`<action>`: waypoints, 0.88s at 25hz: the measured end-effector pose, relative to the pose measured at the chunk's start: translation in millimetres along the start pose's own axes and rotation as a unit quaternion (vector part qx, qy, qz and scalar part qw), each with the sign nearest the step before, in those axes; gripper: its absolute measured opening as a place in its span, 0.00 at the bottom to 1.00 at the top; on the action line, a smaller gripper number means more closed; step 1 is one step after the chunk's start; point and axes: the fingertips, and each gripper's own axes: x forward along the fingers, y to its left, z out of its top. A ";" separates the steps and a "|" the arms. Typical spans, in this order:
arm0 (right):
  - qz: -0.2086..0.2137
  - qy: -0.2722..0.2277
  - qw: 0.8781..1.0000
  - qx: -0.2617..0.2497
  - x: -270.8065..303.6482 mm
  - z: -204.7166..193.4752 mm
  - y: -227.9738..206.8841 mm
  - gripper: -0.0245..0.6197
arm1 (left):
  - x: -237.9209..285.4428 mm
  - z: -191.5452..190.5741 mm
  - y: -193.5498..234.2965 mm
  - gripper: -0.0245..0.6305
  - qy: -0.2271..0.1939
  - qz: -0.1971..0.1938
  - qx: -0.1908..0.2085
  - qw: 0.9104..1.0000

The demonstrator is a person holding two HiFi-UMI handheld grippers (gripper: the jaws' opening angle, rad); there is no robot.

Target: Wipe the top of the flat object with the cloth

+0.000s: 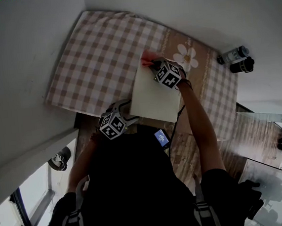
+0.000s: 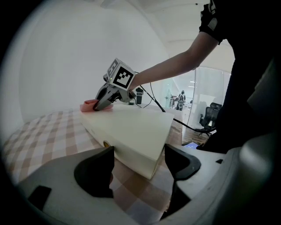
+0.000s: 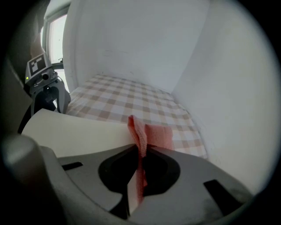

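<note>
Near checked tablecloth's (image 1: 91,60) front edge, poised empty left gripper (image 2: 138,167), jaws apart, by flat cream box (image 1: 152,96), likely for steadying; pressed pink cloth (image 3: 156,134), clamped in right gripper (image 3: 140,169), onto box's far corner.

A checked tablecloth (image 1: 96,59) (pink and white) carries the cream flat object (image 1: 154,96), lying flat.

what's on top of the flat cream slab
Only the pink cloth, at the far corner of the slab, pinched in the right tool. The rest of the top is bare; the patch under the cloth is covered.
</note>
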 end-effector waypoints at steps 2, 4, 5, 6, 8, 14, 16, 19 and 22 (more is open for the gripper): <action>0.005 0.005 1.000 -0.002 -6.9 -2.1 21.4 0.06 | -5.1 -4.7 -12.8 0.61 0.000 -0.004 -0.003 1.000; 0.008 0.008 1.000 -0.004 -5.3 -3.2 16.0 0.06 | 1.5 -0.6 -1.5 0.61 -0.001 -0.004 -0.003 1.000; 0.007 0.008 1.000 -0.005 -3.6 -3.2 9.9 0.06 | 6.0 2.4 7.0 0.61 -0.002 -0.004 -0.001 1.000; 0.005 0.009 1.000 -0.008 -3.4 -2.6 9.0 0.06 | 7.9 3.2 11.1 0.61 -0.005 -0.003 0.000 1.000; 0.001 0.010 1.000 -0.010 -7.7 1.1 26.4 0.06 | 1.4 -4.0 3.2 0.61 -0.012 -0.002 0.004 1.000; 0.008 0.005 1.000 -0.006 -9.7 -0.4 31.3 0.06 | 8.6 2.8 11.7 0.61 -0.010 -0.005 -0.002 1.000; 0.009 0.007 1.000 -0.008 -10.6 -0.9 34.4 0.06 | 10.2 3.5 13.5 0.61 -0.011 -0.005 -0.001 1.000; 0.011 0.008 1.000 -0.007 -11.6 1.4 43.8 0.06 | 7.6 1.1 13.2 0.61 -0.008 -0.005 0.002 1.000; 0.016 0.006 1.000 -0.008 -14.2 1.3 51.2 0.06 | 9.1 0.7 13.5 0.61 -0.004 -0.007 0.004 1.000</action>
